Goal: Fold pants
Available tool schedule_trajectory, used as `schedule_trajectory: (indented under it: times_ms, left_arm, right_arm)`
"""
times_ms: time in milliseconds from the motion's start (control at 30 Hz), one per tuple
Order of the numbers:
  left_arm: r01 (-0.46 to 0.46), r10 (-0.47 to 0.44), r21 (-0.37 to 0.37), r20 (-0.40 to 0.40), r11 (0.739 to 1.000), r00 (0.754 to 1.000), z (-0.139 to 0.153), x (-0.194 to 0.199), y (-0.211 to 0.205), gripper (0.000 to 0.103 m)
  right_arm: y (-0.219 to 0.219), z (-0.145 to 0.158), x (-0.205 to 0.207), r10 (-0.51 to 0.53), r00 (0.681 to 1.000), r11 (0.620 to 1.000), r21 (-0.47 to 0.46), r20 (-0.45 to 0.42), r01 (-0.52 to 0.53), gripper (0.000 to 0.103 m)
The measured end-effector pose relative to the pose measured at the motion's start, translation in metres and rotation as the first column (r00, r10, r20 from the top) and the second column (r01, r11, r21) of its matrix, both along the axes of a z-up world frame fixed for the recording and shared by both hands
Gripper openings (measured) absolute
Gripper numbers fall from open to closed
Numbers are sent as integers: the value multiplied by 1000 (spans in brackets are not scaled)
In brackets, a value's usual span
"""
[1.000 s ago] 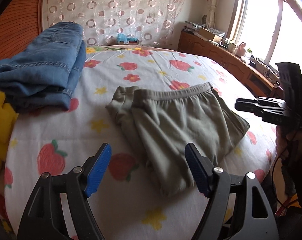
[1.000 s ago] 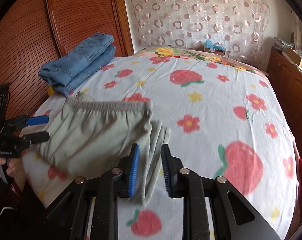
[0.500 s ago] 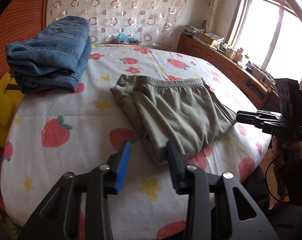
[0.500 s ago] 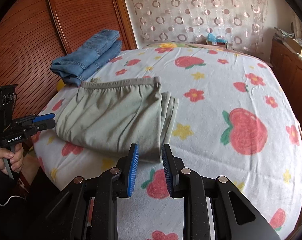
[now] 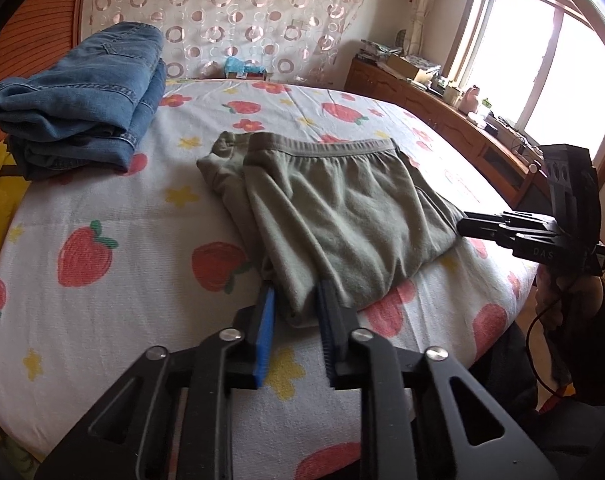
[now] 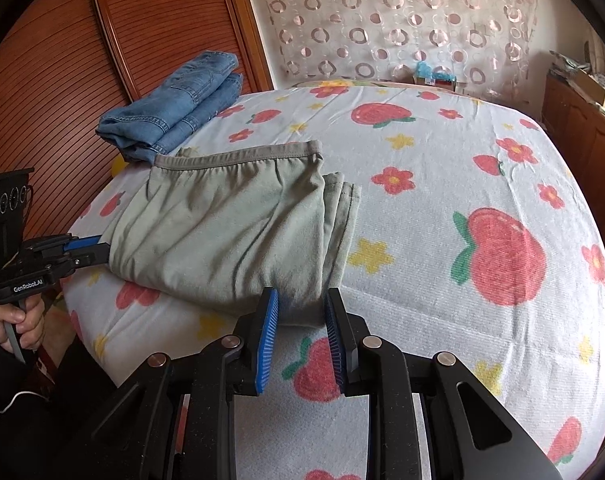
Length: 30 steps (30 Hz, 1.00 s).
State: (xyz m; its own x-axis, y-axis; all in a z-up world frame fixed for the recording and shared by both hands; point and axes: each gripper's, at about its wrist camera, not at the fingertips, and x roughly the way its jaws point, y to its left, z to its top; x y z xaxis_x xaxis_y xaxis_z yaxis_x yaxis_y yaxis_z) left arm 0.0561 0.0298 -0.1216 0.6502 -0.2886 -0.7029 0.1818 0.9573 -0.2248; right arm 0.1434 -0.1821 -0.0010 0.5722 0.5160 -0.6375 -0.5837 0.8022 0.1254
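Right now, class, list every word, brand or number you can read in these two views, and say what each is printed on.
"GenRobot.AI": white print on the body of the left gripper, seen from the right wrist view.
"DAS": partial white print on the body of the right gripper, cut off beyond those letters.
The boxes on the sideboard: any print is too small to read.

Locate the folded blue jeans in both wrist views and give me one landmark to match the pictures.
Left wrist view: the folded blue jeans lie at upper left, on the bed's far corner, left of the green pants.
Right wrist view: the folded blue jeans sit left of centre near the top, against the wooden wardrobe, beyond the green pants.
Shared landmark: the circle-patterned curtain behind the bed.
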Motion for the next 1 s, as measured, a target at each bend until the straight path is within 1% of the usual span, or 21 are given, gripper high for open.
schedule_trajectory:
  times_ms: [33,67,133,300,533,700,800,1000]
  left_arm:
    - [0,0,6,5,1000,1000,0,-1,-1,13]
    - [-3,3,14,12,1000,1000,1,-1,-3,10]
    - [-18,17,29,30,999,999,6,-3,-3,10]
    - [-35,33,25,56,999,998,19,-4,2,10]
    - [12,-15,34,70,999,997,32,-9,-13,10]
    - [53,-56,55,58,997,997,35,-17,-24,10]
    - [62,-65,61,48,996,997,35,-24,-27,10]
    - [66,-69,101,19,993,997,26,-29,-35,10]
  right_arm:
    - [0,0,0,7,1000,1000,1,0,-7,9]
    - [-1,0,-1,12,1000,1000,5,1,-12,6]
    - [-3,3,-4,2,1000,1000,5,29,-2,4]
    - [-12,8,-17,-5,999,1000,11,52,5,4]
    - [-29,17,-45,-13,998,1000,17,57,12,4]
    - [-40,19,-64,-23,999,1000,11,40,22,4]
    - [-41,19,-73,-22,999,1000,11,28,22,4]
    - [-47,19,-75,-27,1000,1000,12,-3,27,4]
